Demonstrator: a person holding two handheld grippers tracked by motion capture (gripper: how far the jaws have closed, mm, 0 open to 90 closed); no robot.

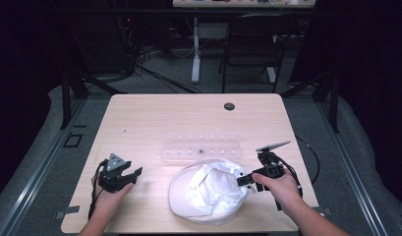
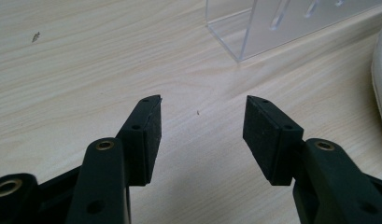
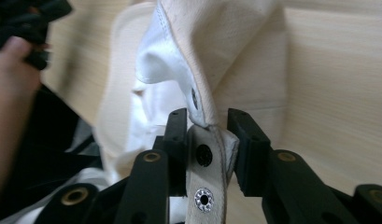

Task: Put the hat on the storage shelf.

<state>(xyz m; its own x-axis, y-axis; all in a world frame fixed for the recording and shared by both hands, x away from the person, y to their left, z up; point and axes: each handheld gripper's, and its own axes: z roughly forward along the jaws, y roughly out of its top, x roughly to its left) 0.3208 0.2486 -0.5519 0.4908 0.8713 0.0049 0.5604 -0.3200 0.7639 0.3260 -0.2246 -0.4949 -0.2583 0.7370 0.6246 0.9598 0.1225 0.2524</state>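
A white cap [image 1: 203, 192] lies upside down near the table's front edge, its brim to the left. My right gripper [image 1: 244, 179] is at the cap's right rim, shut on the cap's back strap [image 3: 208, 149], a cream band with metal eyelets, pinched between the two pads. The cap's fabric [image 3: 216, 51] rises above the jaws in the right gripper view. My left gripper [image 1: 132, 174] rests on the table to the cap's left, apart from it. Its fingers [image 2: 144, 133] stand wide open over bare wood with nothing between them.
A clear acrylic rack [image 1: 201, 146] with small holes stands behind the cap at mid-table; its corner [image 2: 254, 32] lies ahead of the left gripper. A round cable hole [image 1: 229, 106] sits at the table's far edge. A chair [image 1: 250, 46] stands beyond the table.
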